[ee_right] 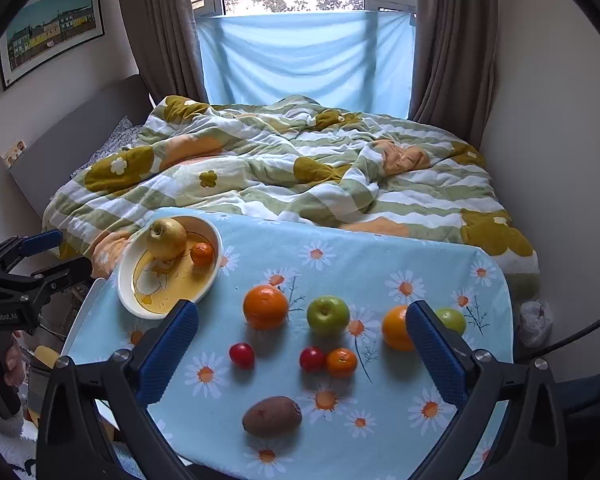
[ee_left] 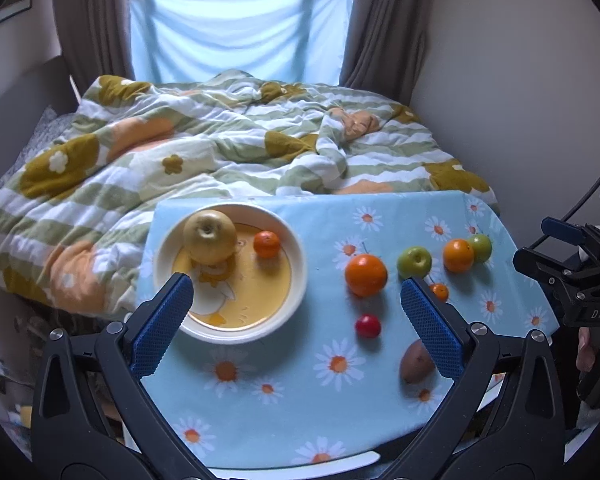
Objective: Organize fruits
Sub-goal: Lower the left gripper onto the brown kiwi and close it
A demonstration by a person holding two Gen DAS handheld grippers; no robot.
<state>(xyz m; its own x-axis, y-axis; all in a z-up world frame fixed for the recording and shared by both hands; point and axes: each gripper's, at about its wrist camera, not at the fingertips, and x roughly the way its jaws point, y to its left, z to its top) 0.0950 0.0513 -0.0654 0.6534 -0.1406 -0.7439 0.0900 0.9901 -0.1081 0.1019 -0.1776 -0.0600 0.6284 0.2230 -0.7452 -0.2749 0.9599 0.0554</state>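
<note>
Faintly, "GenRobot.AI" on left gripper (ee_left: pixel 296 312), "DAS" on right gripper (ee_right: pixel 302 344), both spread wide, holding nothing.

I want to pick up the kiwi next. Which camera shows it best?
The right wrist view: the kiwi lies whole and unblocked on the cloth between the open fingers. In the left wrist view it sits partly behind a blue finger pad.

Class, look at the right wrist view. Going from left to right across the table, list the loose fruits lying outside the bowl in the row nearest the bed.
large orange → green apple → second orange → second green apple, partly hidden behind the gripper finger.
</note>
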